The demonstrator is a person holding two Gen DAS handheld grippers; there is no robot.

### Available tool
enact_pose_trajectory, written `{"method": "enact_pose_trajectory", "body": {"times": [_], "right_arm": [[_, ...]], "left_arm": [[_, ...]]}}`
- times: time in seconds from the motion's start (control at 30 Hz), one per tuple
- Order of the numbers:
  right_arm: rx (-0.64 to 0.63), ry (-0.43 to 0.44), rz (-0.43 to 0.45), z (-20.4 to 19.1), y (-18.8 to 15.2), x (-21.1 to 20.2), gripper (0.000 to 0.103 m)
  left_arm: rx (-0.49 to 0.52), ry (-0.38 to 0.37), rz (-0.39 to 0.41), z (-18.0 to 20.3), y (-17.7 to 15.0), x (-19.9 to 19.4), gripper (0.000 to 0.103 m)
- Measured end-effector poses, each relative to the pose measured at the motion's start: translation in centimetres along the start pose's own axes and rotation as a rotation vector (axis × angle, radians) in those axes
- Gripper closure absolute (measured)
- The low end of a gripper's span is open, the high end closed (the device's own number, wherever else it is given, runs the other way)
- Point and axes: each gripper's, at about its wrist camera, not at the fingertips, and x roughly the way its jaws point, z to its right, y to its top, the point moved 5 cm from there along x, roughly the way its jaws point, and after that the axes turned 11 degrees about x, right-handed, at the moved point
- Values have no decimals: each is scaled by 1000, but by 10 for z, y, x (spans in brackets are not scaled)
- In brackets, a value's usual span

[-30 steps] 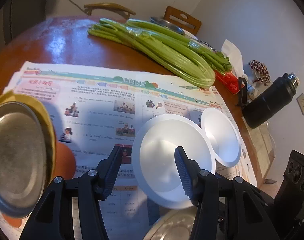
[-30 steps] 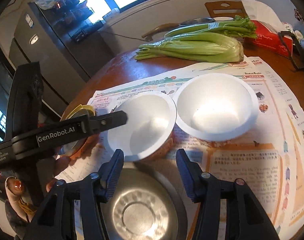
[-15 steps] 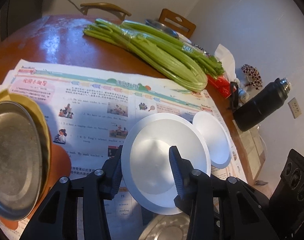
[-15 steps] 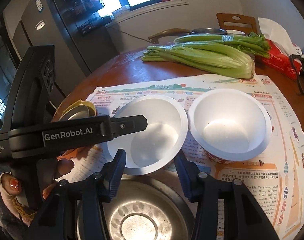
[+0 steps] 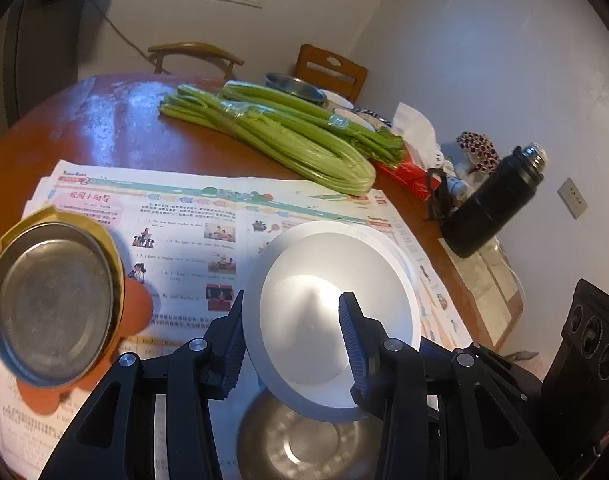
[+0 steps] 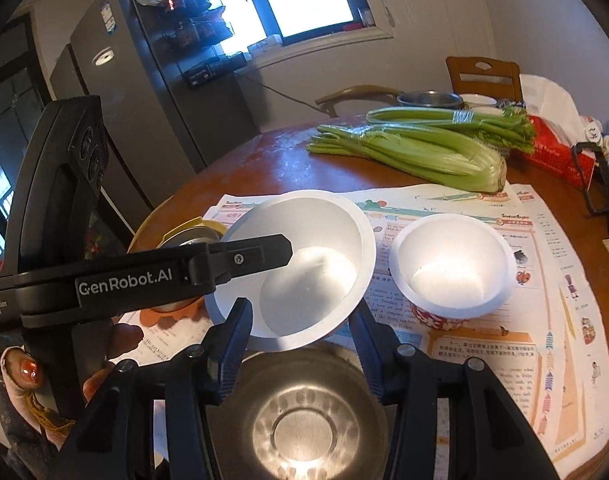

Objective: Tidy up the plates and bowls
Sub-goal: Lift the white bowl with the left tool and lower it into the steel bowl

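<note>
While a steel plate (image 5: 52,300) rests in a yellow dish (image 5: 60,214) on an orange mat (image 5: 138,308) at the far left of the newspaper (image 5: 176,208), the work is nearer the middle. The left gripper (image 5: 292,304) has just been closing its jaws and now pinches the near wall of the white bowl (image 5: 304,264), one pad outside the rim and one inside. That bowl hangs tilted, clear of the paper and above the steel bowl (image 5: 300,444). Judging by its thin, matte wall, it is a light throwaway kind that needs little force to carry. The same wall will likely flex or dent under a hard squeeze, and a smooth rim held at one spot may swing or slip. The rim is the sensible place to hold it, with the pads set deep enough to catch the wall and not only the lip. To its right the second white bowl (image 6: 452,268) stands upright on the paper, close by but apart, and looks like the natural mate for nesting. Rightmost, the right gripper (image 6: 300,312) has its jaws drawn in as narrow as they go, with the steel bowl lying low between them. Whether the pads really bite on it cannot be told.
</note>
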Motion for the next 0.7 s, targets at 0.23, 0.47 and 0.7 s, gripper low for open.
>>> {"method": "enact_pose_trajectory", "body": {"times": [0.23,0.47,0.7], "right_arm": [[-27,19,29,-6,-16,-38,53],[-50,17,23,-11,-39,-61,53],[-63,-2,2,-11,-51,-67,53]], "left_arm": [[39,8,27,28,-18,-34,59],[49,13,7,42,-40,-45,58],[36,12,-24,45,-55,-42,58]]}}
